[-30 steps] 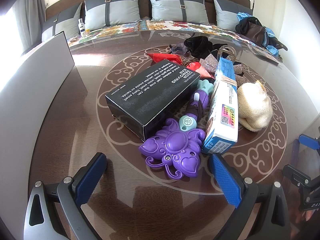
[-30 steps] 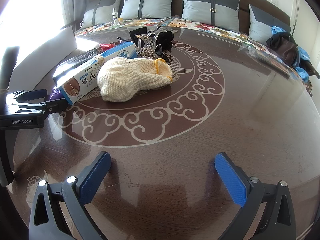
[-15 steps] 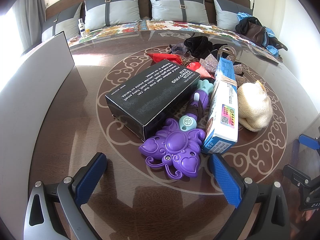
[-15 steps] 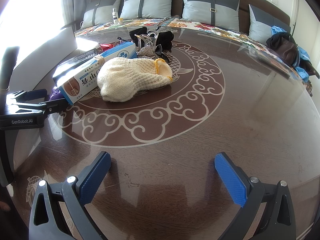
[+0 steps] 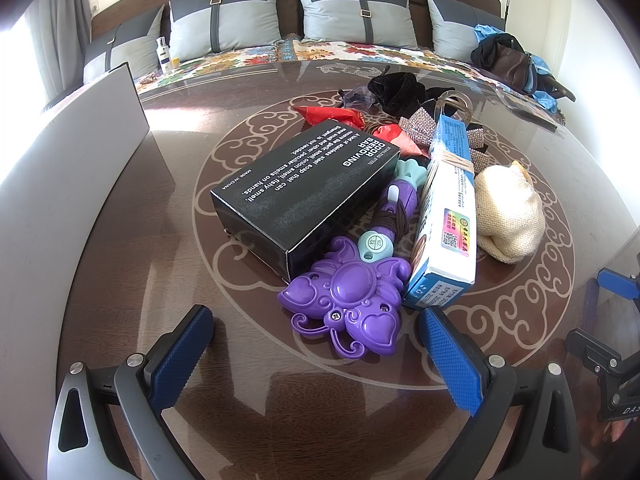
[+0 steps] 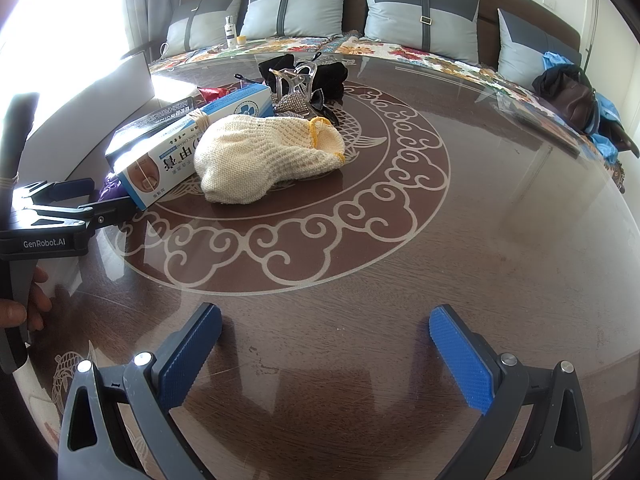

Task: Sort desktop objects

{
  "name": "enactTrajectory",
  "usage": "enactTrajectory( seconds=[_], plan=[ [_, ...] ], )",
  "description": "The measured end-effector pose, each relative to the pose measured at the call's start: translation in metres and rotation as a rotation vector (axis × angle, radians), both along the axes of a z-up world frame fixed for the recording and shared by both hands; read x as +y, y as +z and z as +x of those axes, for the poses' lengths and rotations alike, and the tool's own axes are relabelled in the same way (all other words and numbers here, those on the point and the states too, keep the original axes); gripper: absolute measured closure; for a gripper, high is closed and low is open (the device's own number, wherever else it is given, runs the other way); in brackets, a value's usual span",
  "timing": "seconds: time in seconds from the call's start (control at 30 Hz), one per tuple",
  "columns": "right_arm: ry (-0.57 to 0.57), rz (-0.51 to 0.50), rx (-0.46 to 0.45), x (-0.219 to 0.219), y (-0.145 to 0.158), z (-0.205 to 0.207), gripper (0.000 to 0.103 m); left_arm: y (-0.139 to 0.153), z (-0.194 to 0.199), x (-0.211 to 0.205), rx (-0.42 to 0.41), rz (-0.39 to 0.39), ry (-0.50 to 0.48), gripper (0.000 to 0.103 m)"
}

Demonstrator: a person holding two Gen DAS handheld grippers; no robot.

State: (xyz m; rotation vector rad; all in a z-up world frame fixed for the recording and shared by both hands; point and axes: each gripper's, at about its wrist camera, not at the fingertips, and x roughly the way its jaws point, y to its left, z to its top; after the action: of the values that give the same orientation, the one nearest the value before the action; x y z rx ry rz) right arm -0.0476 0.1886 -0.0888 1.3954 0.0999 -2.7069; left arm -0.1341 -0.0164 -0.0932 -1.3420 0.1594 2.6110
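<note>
Clutter sits at the middle of a round, dark wooden table (image 5: 132,248) with a pale swirl pattern under glass. Seen from the left wrist, the left gripper (image 5: 316,350) hovers low over the near edge, its blue pads spread wide and holding nothing. Just beyond them lies a purple toy (image 5: 352,300) with heart-shaped lobes, its handle running away between two boxes. A black box (image 5: 304,192) with white lettering lies to the left of the toy, touching it. A blue box (image 5: 448,216) lies to the right, with a rubber band around its far part. Right of that box rests a cream knit pouch (image 5: 508,216). Farther back are red wrapping (image 5: 332,114), a sparkly strap (image 5: 420,126) and black cloth (image 5: 396,86). A white board (image 5: 68,160) stands along the left side of the table.

From the right wrist, the right gripper (image 6: 324,354) is also spread wide and empty, over bare table well to the right of the pile. The pouch (image 6: 264,156) leans against the blue box (image 6: 176,152) there. Cushions (image 6: 292,8) line a bench beyond the table.
</note>
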Motion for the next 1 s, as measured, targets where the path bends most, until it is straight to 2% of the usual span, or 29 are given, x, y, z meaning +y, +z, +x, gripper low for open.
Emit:
enactTrajectory(
  seconds=[0.3,0.43,0.57,0.8,0.9,1.0],
  plan=[
    [0.0,0.0,0.0,0.0,0.0,0.0,0.0,0.001,0.002,-0.002,-0.004,0.003,-0.013,0.0],
    [0.0,0.0,0.0,0.0,0.0,0.0,0.0,0.002,0.017,-0.009,-0.022,-0.001,0.003,0.0],
    [0.0,0.0,0.0,0.0,0.0,0.0,0.0,0.009,0.044,-0.022,0.03,0.057,0.026,0.0],
    [0.0,0.0,0.0,0.0,0.0,0.0,0.0,0.016,0.074,-0.02,0.092,0.026,-0.026,0.0],
    [0.0,0.0,0.0,0.0,0.0,0.0,0.0,0.017,0.076,-0.02,0.083,0.028,-0.037,0.0],
    [0.0,0.0,0.0,0.0,0.0,0.0,0.0,0.017,0.078,-0.024,0.054,0.061,-0.033,0.0]
  ],
)
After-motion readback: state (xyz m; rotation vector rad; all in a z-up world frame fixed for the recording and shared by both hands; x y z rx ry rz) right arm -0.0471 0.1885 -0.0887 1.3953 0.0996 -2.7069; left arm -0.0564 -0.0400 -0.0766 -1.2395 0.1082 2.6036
